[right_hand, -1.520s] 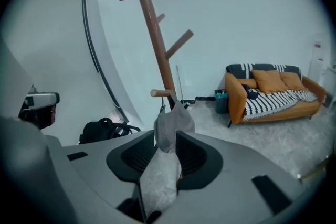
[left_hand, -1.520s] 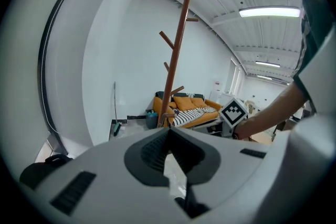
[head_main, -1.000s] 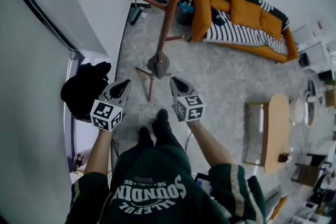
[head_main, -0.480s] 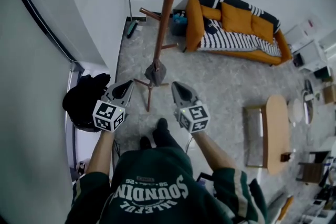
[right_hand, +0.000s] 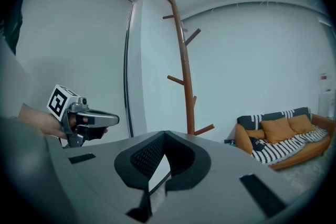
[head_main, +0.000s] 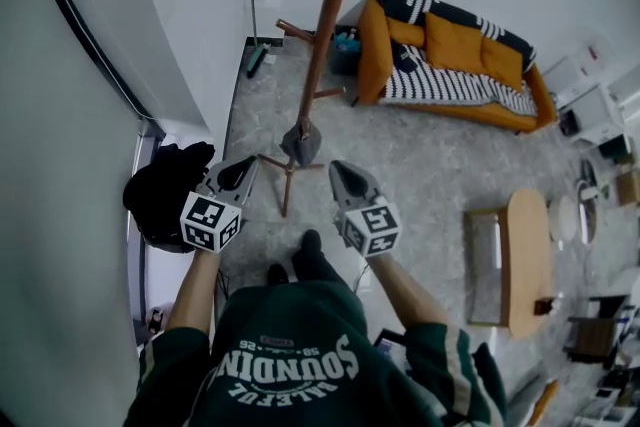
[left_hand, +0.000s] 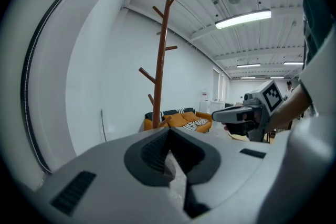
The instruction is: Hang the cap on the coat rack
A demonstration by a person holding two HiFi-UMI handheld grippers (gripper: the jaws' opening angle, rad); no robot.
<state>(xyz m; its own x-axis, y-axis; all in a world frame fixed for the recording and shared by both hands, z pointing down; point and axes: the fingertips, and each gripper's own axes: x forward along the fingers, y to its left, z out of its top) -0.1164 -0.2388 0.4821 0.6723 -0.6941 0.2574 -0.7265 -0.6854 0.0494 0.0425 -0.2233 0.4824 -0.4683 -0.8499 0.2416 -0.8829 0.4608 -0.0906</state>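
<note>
1. The coat rack (head_main: 322,45) stands just ahead of both tools, its foot in line with the gap between the left gripper (head_main: 243,167) and the right gripper (head_main: 338,171).
2. The two grippers sit side by side, apart.
3. A dark bundle (head_main: 160,190) lies just left of the left gripper, beside the curved wall (head_main: 70,215).
4. The sofa (head_main: 450,55) sits beyond the rack, ahead and right of the right gripper.
5. A table (head_main: 527,255) stands well to the right of the right gripper, slightly behind it.

Left gripper (head_main: 241,172) and right gripper (head_main: 341,175) point forward side by side, jaws closed
</note>
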